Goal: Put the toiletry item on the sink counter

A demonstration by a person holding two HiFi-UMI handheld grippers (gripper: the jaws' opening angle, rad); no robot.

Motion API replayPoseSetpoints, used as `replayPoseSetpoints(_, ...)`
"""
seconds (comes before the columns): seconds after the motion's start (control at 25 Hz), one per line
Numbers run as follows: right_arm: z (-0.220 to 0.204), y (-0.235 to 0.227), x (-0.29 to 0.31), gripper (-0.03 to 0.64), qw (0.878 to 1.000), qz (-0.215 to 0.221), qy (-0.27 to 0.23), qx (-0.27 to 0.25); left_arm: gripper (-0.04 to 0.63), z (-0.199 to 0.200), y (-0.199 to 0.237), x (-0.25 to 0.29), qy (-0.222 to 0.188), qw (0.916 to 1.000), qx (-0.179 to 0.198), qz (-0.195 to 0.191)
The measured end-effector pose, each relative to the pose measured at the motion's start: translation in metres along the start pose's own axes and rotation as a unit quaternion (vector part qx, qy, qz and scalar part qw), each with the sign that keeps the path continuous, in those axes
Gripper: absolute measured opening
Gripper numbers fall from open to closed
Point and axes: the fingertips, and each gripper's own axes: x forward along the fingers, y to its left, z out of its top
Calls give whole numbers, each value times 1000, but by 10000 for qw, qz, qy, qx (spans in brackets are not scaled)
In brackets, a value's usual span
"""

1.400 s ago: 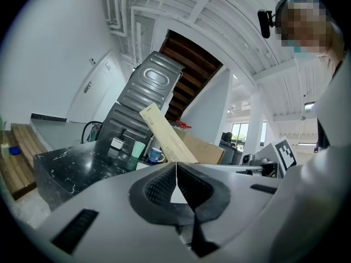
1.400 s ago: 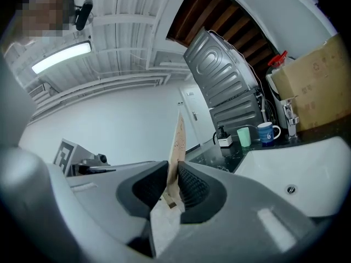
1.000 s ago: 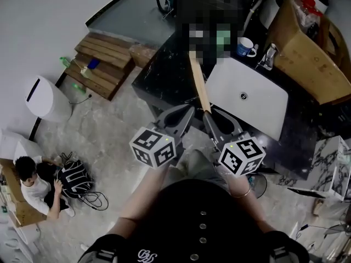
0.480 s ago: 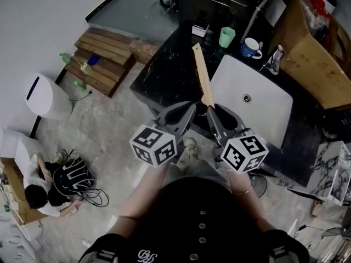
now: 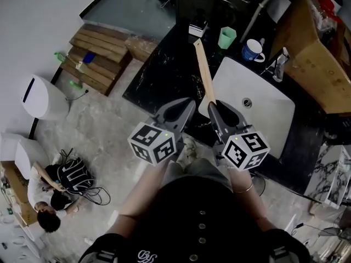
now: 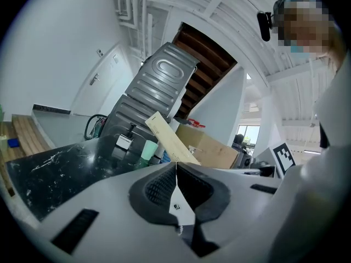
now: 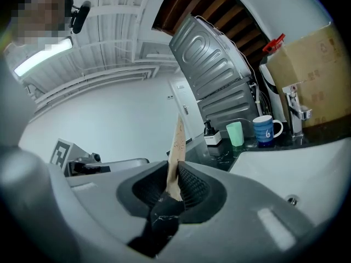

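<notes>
A long, flat tan toiletry box sticks out forward from my right gripper, which is shut on its near end. In the right gripper view the box rises on edge between the ribbed pads. It hangs over the black marble sink counter, its far end near a green cup. My left gripper hangs just left of the right one, shut, with nothing in it. In the left gripper view its jaws meet in a line, with the box beyond.
A white sink basin with a faucet lies right of the box. A soap dispenser and blue mug stand at the counter's back. A cardboard box is at far right. Wooden pallets, a white bin and a seated person are on the floor.
Both grippers and the box have moved slightly forward over the counter, the box's far end nearer the cup. The person on the floor has shifted. The grip is unchanged.
</notes>
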Motion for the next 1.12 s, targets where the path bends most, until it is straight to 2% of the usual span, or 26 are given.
replayPoseSetpoints(0.76, -9, -70, 62, 58, 9978, -131, 564, 335, 14, -13, 55, 63, 458, 9983, -276, 225)
replayPoseSetpoints(1.12, -21, -92, 80, 58, 9952, -175, 789, 551, 14, -21, 71, 77, 513, 9973, -374, 367)
